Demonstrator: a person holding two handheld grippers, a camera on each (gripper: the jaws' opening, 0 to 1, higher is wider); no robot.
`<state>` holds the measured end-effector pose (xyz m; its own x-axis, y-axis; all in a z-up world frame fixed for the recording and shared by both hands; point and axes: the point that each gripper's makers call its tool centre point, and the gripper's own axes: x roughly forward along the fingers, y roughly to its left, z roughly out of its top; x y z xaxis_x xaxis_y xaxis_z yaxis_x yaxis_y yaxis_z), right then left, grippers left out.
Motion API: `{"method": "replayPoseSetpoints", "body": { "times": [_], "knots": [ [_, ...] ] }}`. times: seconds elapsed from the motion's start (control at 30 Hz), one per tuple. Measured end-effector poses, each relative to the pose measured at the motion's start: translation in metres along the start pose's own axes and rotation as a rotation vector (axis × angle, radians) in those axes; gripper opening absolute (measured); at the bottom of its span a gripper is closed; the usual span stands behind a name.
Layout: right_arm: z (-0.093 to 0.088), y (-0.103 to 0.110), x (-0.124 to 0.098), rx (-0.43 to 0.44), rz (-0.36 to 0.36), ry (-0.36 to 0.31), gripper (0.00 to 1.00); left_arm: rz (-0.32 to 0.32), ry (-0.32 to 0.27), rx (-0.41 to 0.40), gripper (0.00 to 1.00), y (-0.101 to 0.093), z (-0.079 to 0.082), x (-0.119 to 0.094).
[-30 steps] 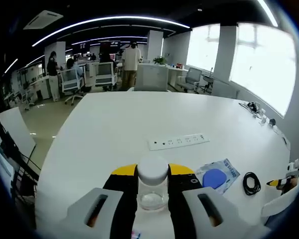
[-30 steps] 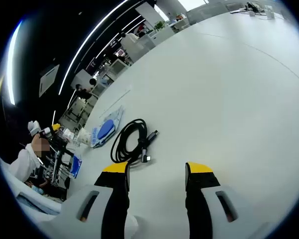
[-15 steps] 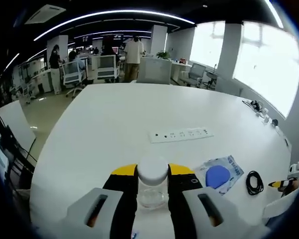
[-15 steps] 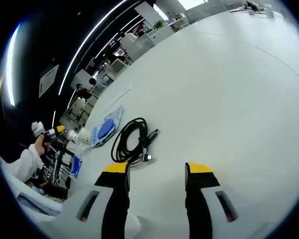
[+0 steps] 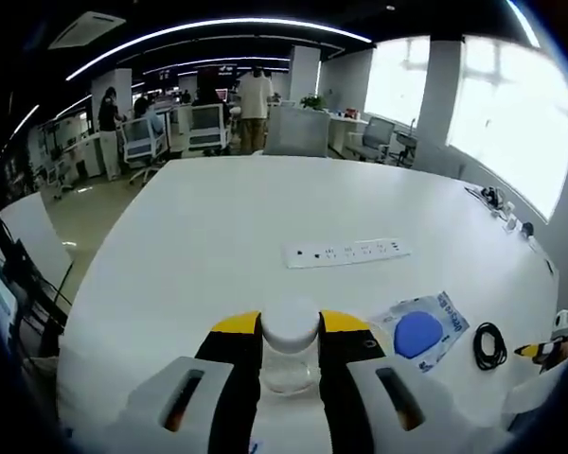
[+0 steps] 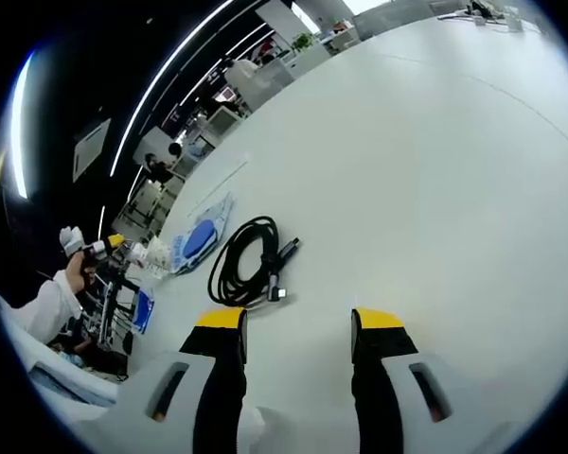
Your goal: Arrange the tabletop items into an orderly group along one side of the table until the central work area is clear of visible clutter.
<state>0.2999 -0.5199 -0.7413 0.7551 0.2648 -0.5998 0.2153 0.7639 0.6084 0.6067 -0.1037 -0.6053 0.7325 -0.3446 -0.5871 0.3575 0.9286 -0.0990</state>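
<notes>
The left gripper pinches a white-capped jar; ahead lies a power strip. The right gripper, jaws spread, faces a coiled cable.

- Ahead of the clear white-capped jar, the broad white table lies bare up to a white power strip.
- A blue-printed plastic packet and a coiled black cable occupy the right side.
- Wide bare tabletop lies beyond the cable.

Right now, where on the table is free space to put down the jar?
The table is bare beyond the power strip and to its left. The blue packet and coiled black cable crowd the near right. The left tool holds the jar; the right tool is open.
</notes>
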Motion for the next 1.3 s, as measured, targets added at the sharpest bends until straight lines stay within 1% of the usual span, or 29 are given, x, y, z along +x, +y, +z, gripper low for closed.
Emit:
{"method": "replayPoseSetpoints", "body": {
  "times": [0.07, 0.17, 0.3, 0.33, 0.47, 0.6, 0.73, 0.9, 0.97, 1.0, 1.07, 1.1, 1.13, 1.2, 1.3],
  "knots": [
    [-0.001, 0.0, 0.0, 0.001, 0.0, 0.0, 0.43, -0.001, 0.005, 0.012, 0.2, 0.0, 0.0, 0.001],
    [-0.001, -0.002, 0.0, 0.014, 0.005, -0.007, 0.41, 0.002, 0.009, 0.02, 0.2, 0.008, -0.001, 0.005],
    [0.001, -0.002, -0.001, 0.017, 0.005, -0.012, 0.42, 0.006, 0.003, 0.037, 0.2, 0.009, -0.004, 0.008],
    [0.002, -0.002, -0.001, 0.017, 0.004, -0.013, 0.42, 0.008, 0.001, 0.041, 0.21, 0.005, -0.005, 0.005],
    [0.002, -0.002, -0.001, 0.012, 0.007, -0.011, 0.43, 0.009, -0.012, 0.043, 0.21, 0.005, -0.007, 0.004],
    [0.001, -0.001, -0.001, 0.01, 0.012, -0.011, 0.43, 0.016, -0.021, 0.051, 0.21, 0.001, -0.007, 0.002],
    [0.003, 0.003, -0.001, 0.004, 0.024, -0.026, 0.44, 0.025, -0.034, 0.04, 0.21, 0.004, -0.006, 0.003],
    [0.005, 0.01, 0.001, -0.024, 0.046, -0.028, 0.45, 0.033, -0.051, 0.054, 0.21, 0.002, -0.007, 0.002],
    [0.007, 0.012, 0.001, -0.044, 0.057, -0.036, 0.46, 0.053, -0.061, 0.062, 0.22, 0.002, -0.008, 0.0],
    [0.009, 0.014, 0.001, -0.054, 0.066, -0.044, 0.47, 0.056, -0.064, 0.063, 0.23, 0.002, -0.008, -0.001],
    [0.012, 0.018, 0.001, -0.066, 0.082, -0.051, 0.48, 0.078, -0.085, 0.094, 0.31, 0.003, -0.007, -0.002],
    [0.013, 0.02, 0.001, -0.078, 0.093, -0.057, 0.48, 0.084, -0.105, 0.108, 0.35, 0.004, -0.005, -0.002],
    [0.014, 0.021, 0.001, -0.083, 0.097, -0.058, 0.48, 0.081, -0.116, 0.099, 0.38, 0.005, -0.004, -0.002],
    [0.014, 0.026, 0.002, -0.093, 0.107, -0.058, 0.49, 0.081, -0.139, 0.053, 0.43, 0.002, -0.001, -0.008],
    [0.012, 0.033, 0.003, -0.121, 0.122, -0.054, 0.53, 0.103, -0.178, 0.032, 0.65, 0.003, 0.005, -0.017]
  ]
}}
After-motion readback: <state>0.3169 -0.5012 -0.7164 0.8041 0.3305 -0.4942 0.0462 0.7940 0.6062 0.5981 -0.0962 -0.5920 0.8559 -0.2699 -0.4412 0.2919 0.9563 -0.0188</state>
